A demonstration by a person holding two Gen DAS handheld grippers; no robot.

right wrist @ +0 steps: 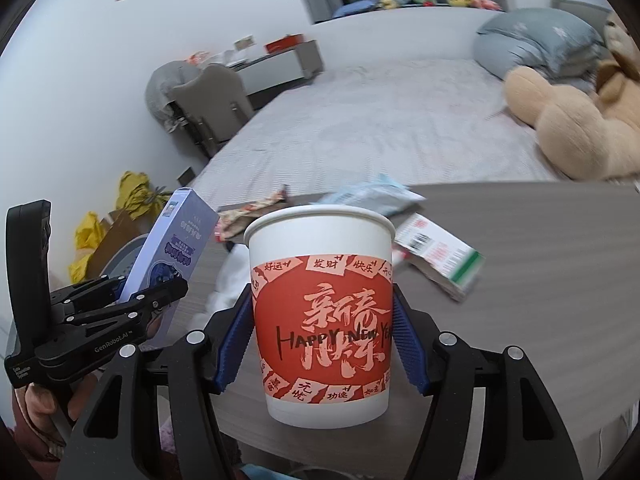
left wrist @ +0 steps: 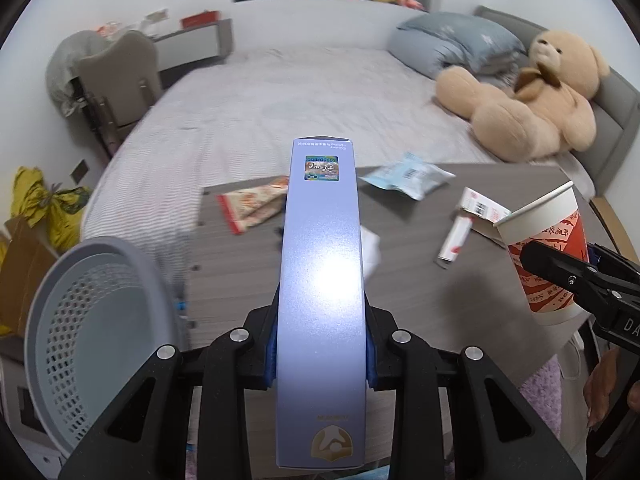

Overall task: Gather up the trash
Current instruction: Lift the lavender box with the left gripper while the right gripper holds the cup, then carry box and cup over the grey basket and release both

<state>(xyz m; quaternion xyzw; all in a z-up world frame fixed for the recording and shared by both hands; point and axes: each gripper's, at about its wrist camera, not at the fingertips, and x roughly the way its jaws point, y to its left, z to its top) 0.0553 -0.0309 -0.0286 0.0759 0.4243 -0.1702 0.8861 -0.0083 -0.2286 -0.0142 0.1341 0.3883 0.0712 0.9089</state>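
The bed (left wrist: pixel 280 92) fills the background, the grey table (left wrist: pixel 400 280) standing against its near side; off the table's left edge, lower down, sits the perforated grey basket (left wrist: pixel 92 328), presumably where the trash goes. The left gripper (left wrist: pixel 320 356) is clamped on the long lilac box (left wrist: pixel 322 280), blue pads on its two broad faces, its long axis running forward along the fingers and out over the table's left half; the basket lies to the left of and below that box, so the left arm is much the nearer to it. The right gripper (right wrist: pixel 322 344) is closed on the red-and-white paper cup (right wrist: pixel 320 312), upright, over the table's near right corner, well apart from the basket; it would have to cross behind the box. Left on the table: an orange snack wrapper (left wrist: pixel 252 204) near the far left corner, a pale blue packet (left wrist: pixel 408 178) at the far edge, a small white carton (left wrist: pixel 478 210) and a tube (left wrist: pixel 454 238) toward the right side.
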